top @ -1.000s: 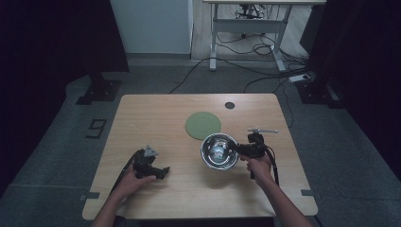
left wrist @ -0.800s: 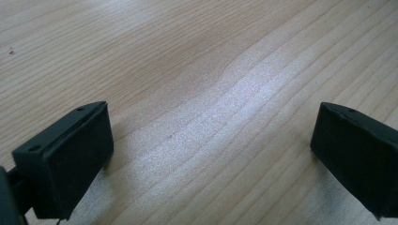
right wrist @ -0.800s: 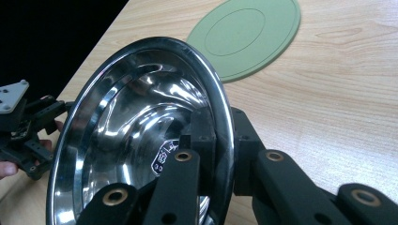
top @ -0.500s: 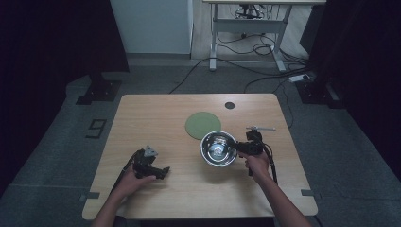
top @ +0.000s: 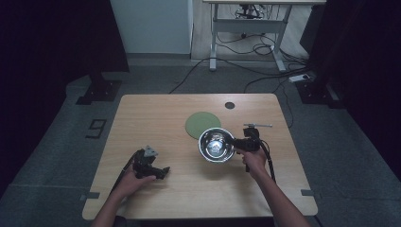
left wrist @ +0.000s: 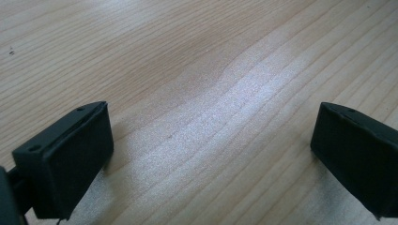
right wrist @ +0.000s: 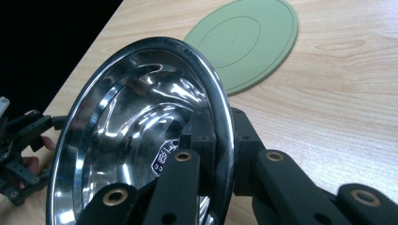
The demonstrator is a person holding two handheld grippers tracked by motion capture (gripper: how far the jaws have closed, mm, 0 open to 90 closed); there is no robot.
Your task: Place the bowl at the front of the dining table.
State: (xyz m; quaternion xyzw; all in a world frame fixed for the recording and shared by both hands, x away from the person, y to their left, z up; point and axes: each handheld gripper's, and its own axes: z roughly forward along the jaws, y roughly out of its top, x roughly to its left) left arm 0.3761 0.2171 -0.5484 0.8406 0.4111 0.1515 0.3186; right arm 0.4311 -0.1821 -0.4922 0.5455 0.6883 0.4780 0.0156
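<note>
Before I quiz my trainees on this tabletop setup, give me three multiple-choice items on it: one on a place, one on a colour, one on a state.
1. Where does the round mat lie relative to the steel bowl?
A. Just beyond it, toward the table's far edge
B. Under the left gripper
C. On the floor

2. What colour is the mat?
A. Red
B. Green
C. White

3. How does the right gripper stand?
A. Open above the mat
B. Lying loose on the table
C. Shut on the bowl's rim

Answers: 1 A, the high view shows the mat past the bowl. 2 B, plainly green. 3 C, one jaw sits inside the rim, one outside.

shiny silver bowl, green mat
</note>
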